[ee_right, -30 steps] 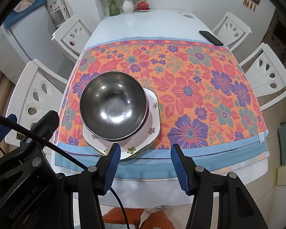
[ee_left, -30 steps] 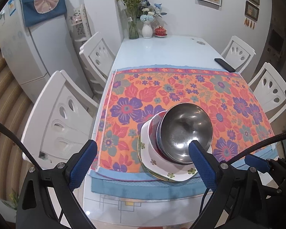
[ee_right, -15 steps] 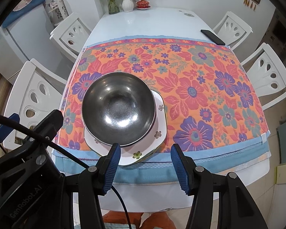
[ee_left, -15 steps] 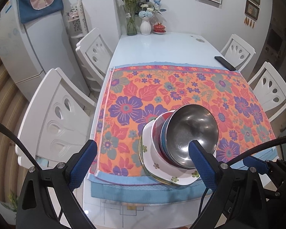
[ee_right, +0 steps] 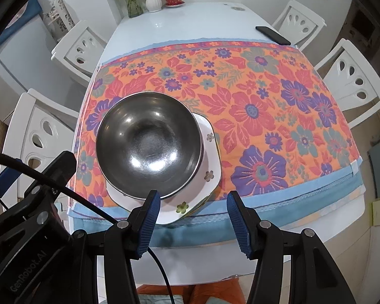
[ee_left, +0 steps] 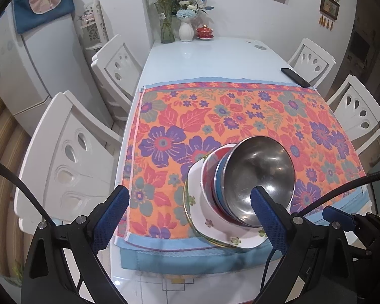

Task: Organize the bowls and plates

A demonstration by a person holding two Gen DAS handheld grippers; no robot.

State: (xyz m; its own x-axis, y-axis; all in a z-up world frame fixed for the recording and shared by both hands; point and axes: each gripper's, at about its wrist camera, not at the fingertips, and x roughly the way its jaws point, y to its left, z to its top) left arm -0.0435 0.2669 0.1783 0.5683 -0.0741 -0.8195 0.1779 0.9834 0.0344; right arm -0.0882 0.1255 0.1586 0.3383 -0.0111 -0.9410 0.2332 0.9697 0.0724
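Stack [ee_right: 149, 149]: steel bowl over nested bowls and plates, lower left of frame.
Left gripper [ee_left: 187, 217]: apart, empty.
Right gripper [ee_right: 193, 217]: apart, empty.
Risk: tall stack near table edge; stray nudge likely topples it.

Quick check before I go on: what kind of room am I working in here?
Most likely a home dining area: a white dining table with white chairs around it, a fridge beside it, and flower vases at the far end.

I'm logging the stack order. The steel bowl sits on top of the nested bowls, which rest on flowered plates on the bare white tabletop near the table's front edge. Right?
Not quite. The steel bowl does top the nested bowls on the flowered plates, near the front edge, but the stack rests on the floral cloth, not bare tabletop. The right wrist view shows it.
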